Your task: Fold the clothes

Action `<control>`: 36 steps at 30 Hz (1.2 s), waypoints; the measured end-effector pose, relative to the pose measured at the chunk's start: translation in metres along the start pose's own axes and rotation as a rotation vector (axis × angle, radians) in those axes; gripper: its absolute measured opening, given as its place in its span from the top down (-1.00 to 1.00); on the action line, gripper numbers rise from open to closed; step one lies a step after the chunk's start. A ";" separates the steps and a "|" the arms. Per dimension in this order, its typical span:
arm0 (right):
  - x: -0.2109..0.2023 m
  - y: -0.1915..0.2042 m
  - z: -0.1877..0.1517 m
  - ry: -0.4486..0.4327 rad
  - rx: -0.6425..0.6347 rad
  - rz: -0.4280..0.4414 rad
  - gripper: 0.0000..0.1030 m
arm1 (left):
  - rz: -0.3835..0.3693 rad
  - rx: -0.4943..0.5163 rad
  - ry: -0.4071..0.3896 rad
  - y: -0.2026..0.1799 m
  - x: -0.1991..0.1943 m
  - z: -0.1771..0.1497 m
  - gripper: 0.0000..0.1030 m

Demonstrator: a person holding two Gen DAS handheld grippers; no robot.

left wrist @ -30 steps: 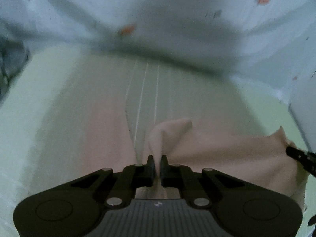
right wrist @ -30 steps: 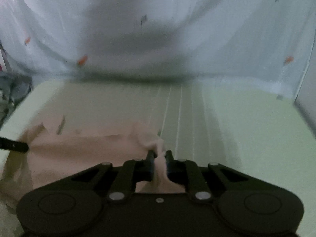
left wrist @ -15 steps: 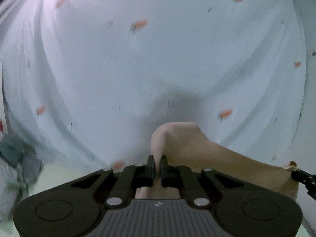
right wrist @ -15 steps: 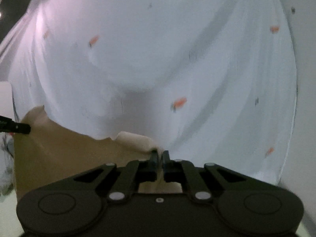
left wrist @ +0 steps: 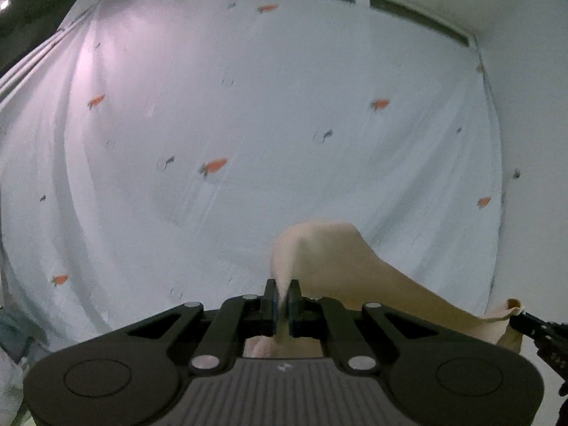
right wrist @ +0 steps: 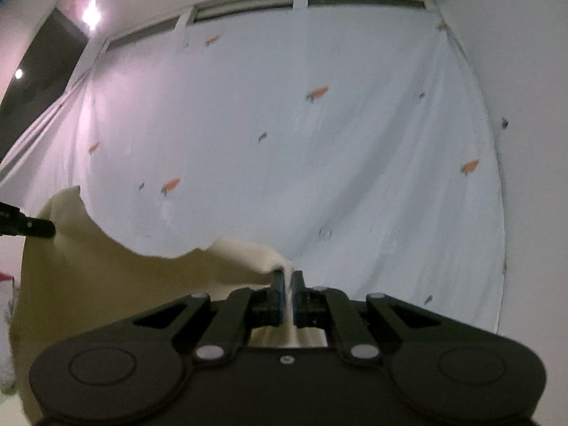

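A beige garment (left wrist: 340, 266) hangs in the air, stretched between my two grippers. My left gripper (left wrist: 283, 289) is shut on one upper corner of it. My right gripper (right wrist: 288, 280) is shut on the other upper corner; the cloth (right wrist: 106, 277) sags to the left from there. The right gripper's tip shows at the right edge of the left wrist view (left wrist: 532, 323), pinching the cloth. The left gripper's tip shows at the left edge of the right wrist view (right wrist: 32, 228). Both cameras point upward at the wall.
A white curtain with small orange carrot prints (left wrist: 248, 124) fills the background, seen too in the right wrist view (right wrist: 319, 159). A window frame (right wrist: 305, 1) runs along the top. A ceiling light (right wrist: 91, 16) glows at upper left. Grey clothes (left wrist: 14, 333) lie at lower left.
Both grippers have lifted the garment up off the pale green bed surface and tilted upward. The bed has dropped out of view; the curtain and window top now fill both views.
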State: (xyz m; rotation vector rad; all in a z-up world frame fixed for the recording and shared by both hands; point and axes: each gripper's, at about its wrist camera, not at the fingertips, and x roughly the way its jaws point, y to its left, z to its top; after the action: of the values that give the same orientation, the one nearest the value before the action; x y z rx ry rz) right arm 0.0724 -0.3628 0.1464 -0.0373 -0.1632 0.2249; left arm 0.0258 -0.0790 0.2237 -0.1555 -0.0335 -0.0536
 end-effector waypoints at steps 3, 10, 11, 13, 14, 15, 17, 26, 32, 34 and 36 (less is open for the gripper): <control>0.004 -0.003 0.005 -0.018 0.002 0.003 0.92 | 0.005 0.013 0.005 -0.005 0.007 -0.003 0.90; 0.037 -0.008 -0.056 0.151 0.039 0.003 0.92 | 0.049 0.022 0.244 0.008 0.073 -0.077 0.90; 0.048 -0.009 -0.070 0.188 0.047 0.002 0.92 | 0.060 0.027 0.279 0.011 0.086 -0.089 0.90; 0.070 -0.011 -0.092 0.249 0.068 0.001 0.92 | 0.076 0.025 0.348 0.019 0.119 -0.114 0.90; 0.084 -0.011 -0.104 0.279 0.081 0.000 0.92 | 0.083 0.020 0.377 0.025 0.135 -0.123 0.89; 0.097 -0.011 -0.115 0.307 0.089 0.000 0.92 | 0.090 0.017 0.404 0.030 0.153 -0.135 0.89; 0.129 -0.009 -0.138 0.361 0.103 -0.007 0.91 | 0.103 0.025 0.453 0.036 0.185 -0.157 0.88; 0.225 0.006 -0.253 0.671 0.120 -0.052 -0.03 | 0.170 -0.097 0.786 0.071 0.249 -0.278 0.15; 0.185 -0.005 -0.308 0.847 0.090 -0.092 -0.52 | 0.212 -0.121 0.998 0.073 0.204 -0.344 0.01; 0.164 -0.016 -0.321 0.904 0.098 -0.132 -0.52 | 0.224 -0.124 1.061 0.072 0.185 -0.359 0.01; 0.141 -0.028 -0.330 0.949 0.115 -0.178 -0.53 | 0.227 -0.116 1.103 0.069 0.168 -0.366 0.00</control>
State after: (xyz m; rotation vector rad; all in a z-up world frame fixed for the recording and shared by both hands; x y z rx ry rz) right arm 0.2684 -0.3643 -0.1554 -0.0116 0.7886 0.0210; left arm 0.2083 -0.0759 -0.1418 -0.2280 1.0882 0.0904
